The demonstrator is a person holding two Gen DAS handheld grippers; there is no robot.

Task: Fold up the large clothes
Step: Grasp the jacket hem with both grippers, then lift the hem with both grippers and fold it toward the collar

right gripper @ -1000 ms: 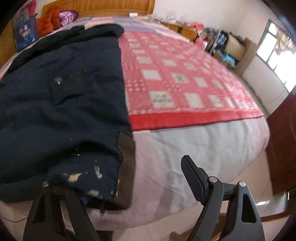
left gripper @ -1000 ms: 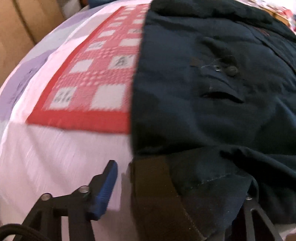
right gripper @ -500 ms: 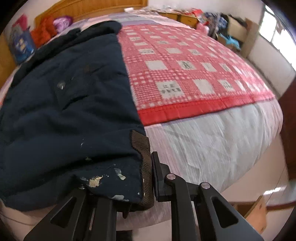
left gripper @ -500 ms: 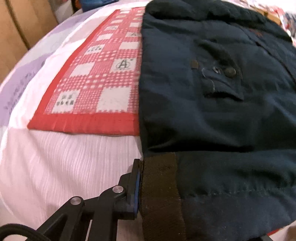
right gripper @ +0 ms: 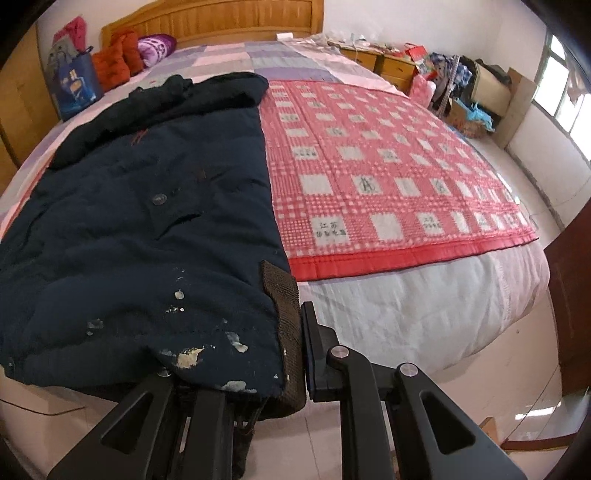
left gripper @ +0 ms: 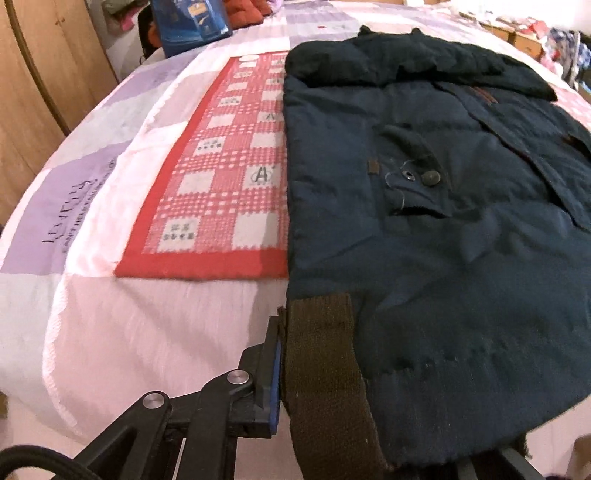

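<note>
Between the fingers of the left claw (left gripper: pixel 369 424) sits the brown knit cuff (left gripper: pixel 321 369) of a navy coat (left gripper: pixel 424 240); the blue-padded left finger (left gripper: pixel 271 380) presses its edge and the other finger hides under cloth, so this claw is clenched on the coat's hem corner. The right claw (right gripper: pixel 258 373) likewise grasps the coat at its other brown cuff (right gripper: pixel 286 317), its right finger (right gripper: pixel 314 350) tight against the knit, the left one buried beneath paint-flecked navy cloth. Just ahead of both claws the coat lies flat on the bed (right gripper: pixel 406 314), hem toward the claws, a button (left gripper: pixel 431 178) and pocket flap mid-way up. Beside it, left of the left claw and right of the right one, spreads a red checked blanket (right gripper: pixel 369 177). Farther off the collar (right gripper: pixel 207 88) bunches. Beyond it lie a blue bag (right gripper: pixel 75 86), orange cushions (right gripper: pixel 116 61) and a wooden headboard (right gripper: pixel 221 20); far right, cluttered nightstands (right gripper: pixel 391 64) and a window (right gripper: pixel 565 92)
</note>
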